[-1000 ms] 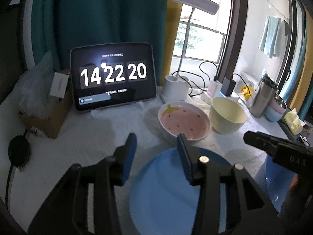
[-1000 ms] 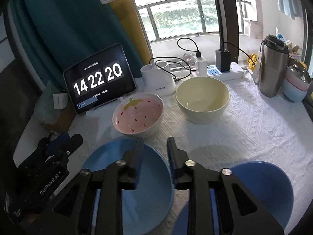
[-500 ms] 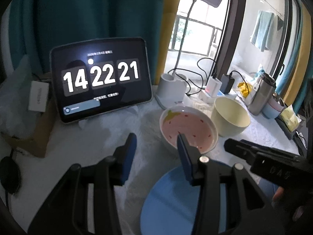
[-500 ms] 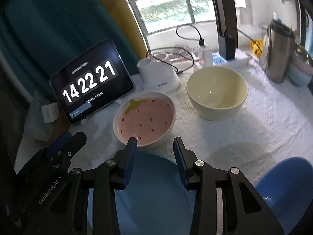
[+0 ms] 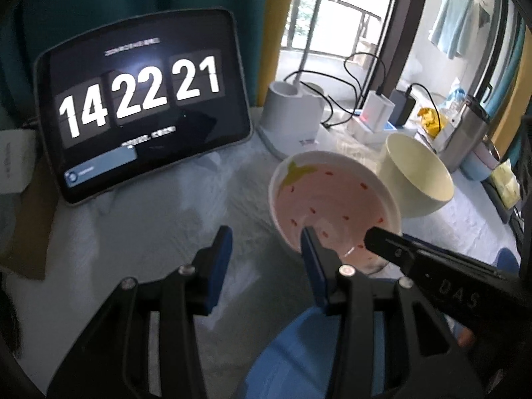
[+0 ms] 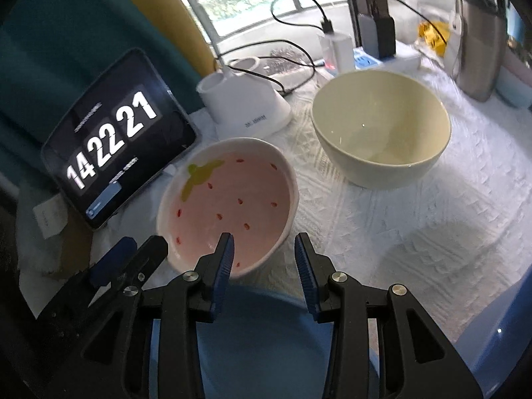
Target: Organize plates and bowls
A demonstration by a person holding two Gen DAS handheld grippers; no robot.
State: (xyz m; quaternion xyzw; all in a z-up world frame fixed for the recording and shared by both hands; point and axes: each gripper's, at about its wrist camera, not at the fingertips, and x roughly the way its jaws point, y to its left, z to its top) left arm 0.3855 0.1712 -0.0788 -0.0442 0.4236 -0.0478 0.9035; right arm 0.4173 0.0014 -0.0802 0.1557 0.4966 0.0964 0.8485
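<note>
A shallow pink ceramic bowl painted like a strawberry [image 6: 229, 207] sits on the white textured tablecloth [image 6: 415, 232], straight ahead of both grippers, its near rim roughly level with the tips of the right gripper [image 6: 264, 249], which looks nearer than the left gripper [image 5: 266, 249]. Both pairs of blue-padded jaws stand partly open and hold nothing. A cream ceramic bowl [image 6: 380, 129] stands just right of it, a round blue plate [image 6: 266, 349] lies under the grippers, and nothing blocks the way.
</note>
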